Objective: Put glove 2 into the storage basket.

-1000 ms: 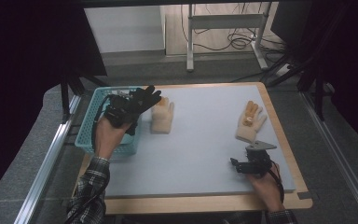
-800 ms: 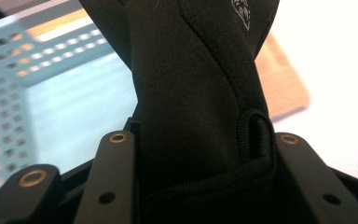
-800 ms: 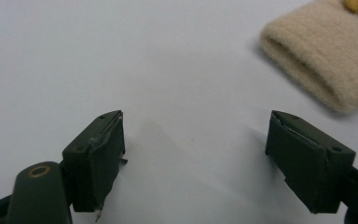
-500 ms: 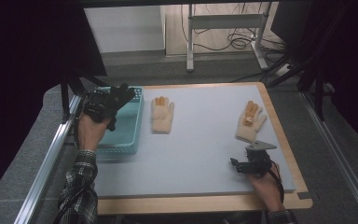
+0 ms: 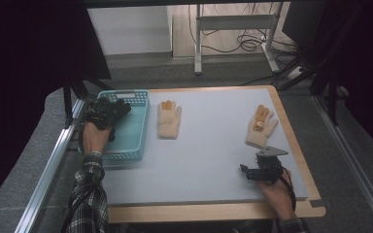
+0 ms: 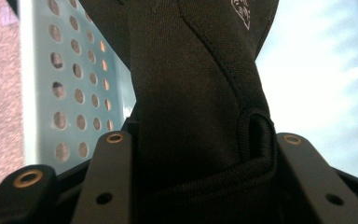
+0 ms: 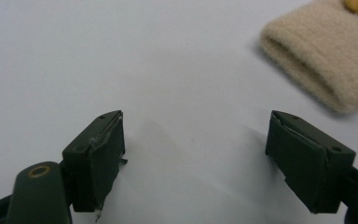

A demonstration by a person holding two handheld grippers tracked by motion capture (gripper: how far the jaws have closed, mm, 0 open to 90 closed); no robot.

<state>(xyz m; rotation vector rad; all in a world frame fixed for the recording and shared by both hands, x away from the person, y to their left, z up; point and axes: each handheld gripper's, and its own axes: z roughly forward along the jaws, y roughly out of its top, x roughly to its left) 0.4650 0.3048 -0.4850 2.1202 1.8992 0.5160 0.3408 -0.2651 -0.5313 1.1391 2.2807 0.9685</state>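
On the pale table [image 5: 209,160], the teal basket [image 5: 137,127] sits at the left edge, seemingly a bin for gloves. 2 beige gloves [image 5: 169,119] [image 5: 261,127] lie flat, well apart. Over the basket, the left gripper [image 5: 108,110] pinches a black glove [image 6: 196,84], likely for dropping in. The right gripper [image 7: 196,154] rests near the right glove, jaws spread and empty.
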